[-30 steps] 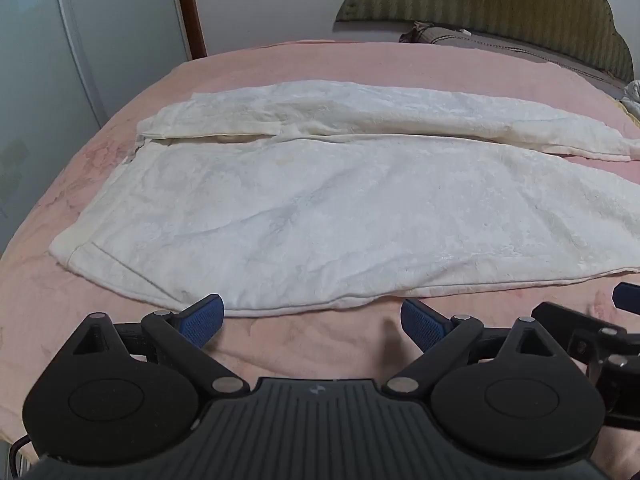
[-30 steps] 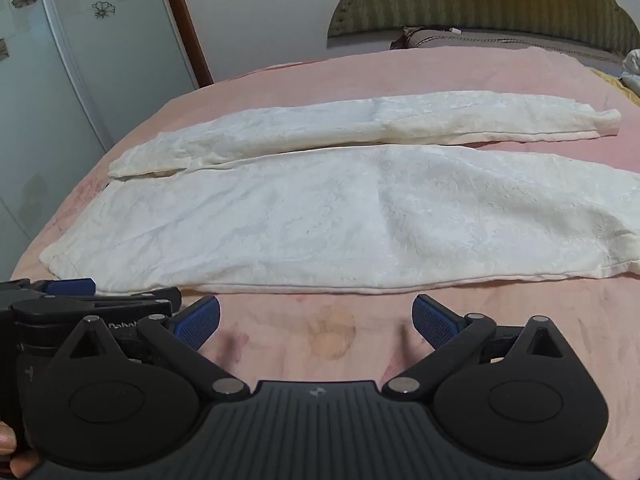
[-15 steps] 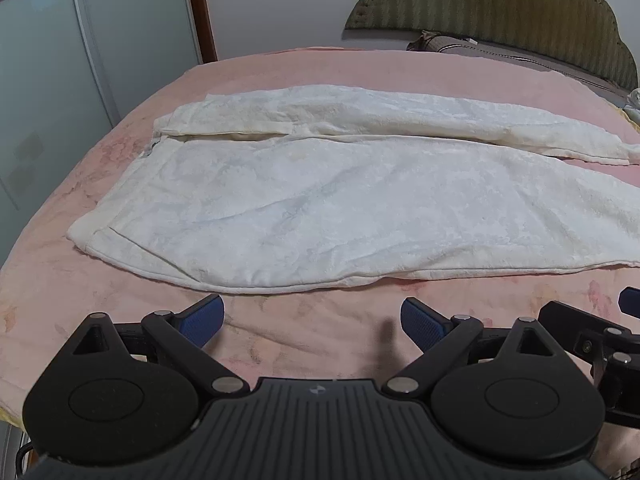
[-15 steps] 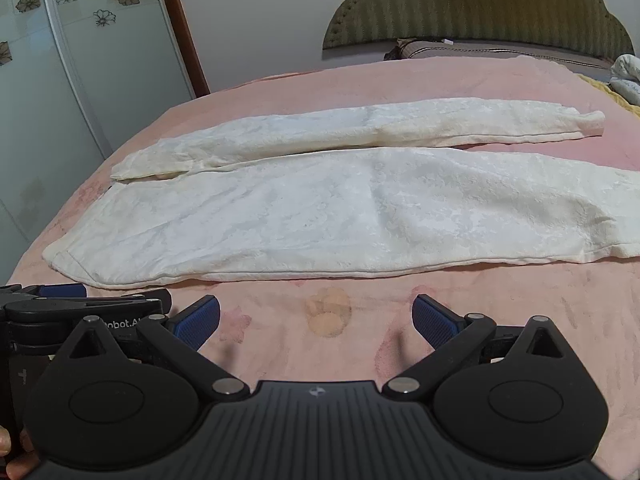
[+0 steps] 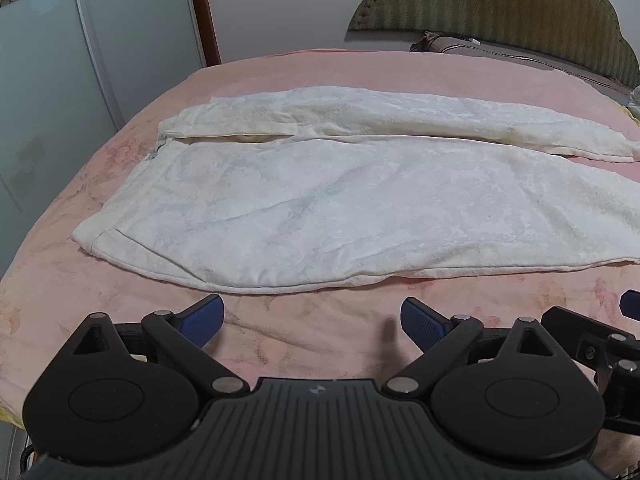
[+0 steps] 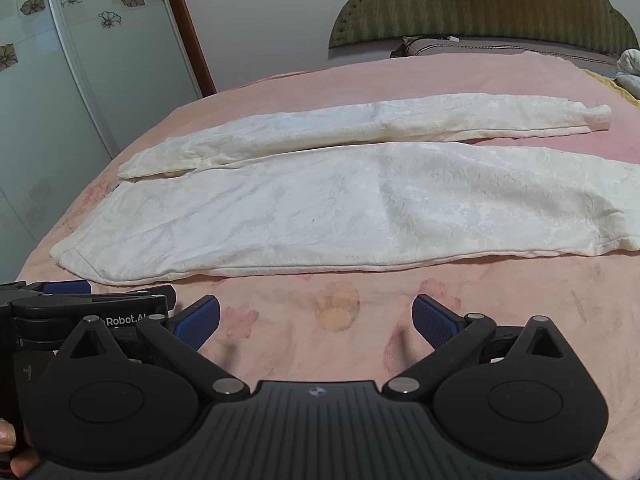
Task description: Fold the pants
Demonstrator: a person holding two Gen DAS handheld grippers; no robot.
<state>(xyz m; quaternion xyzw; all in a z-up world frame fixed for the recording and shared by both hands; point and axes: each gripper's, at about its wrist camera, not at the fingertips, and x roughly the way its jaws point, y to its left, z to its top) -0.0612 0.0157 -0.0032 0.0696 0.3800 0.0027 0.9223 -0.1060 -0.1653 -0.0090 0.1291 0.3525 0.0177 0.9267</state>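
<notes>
Cream pants [image 5: 340,208] flat on pink bed [image 5: 280,336] — legs apart, fingers [image 5: 202,320] of both grippers wide.

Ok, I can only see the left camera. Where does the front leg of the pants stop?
Observer: In the right camera the front leg stops at a hem that lies flat on the pink blanket.
Child: Is the other gripper open?
Observer: Yes. The right gripper is open and empty, over the blanket, short of the pants.
Child: Can you see a person?
Observer: Only fingertips of a hand in the bottom left corner.
</notes>
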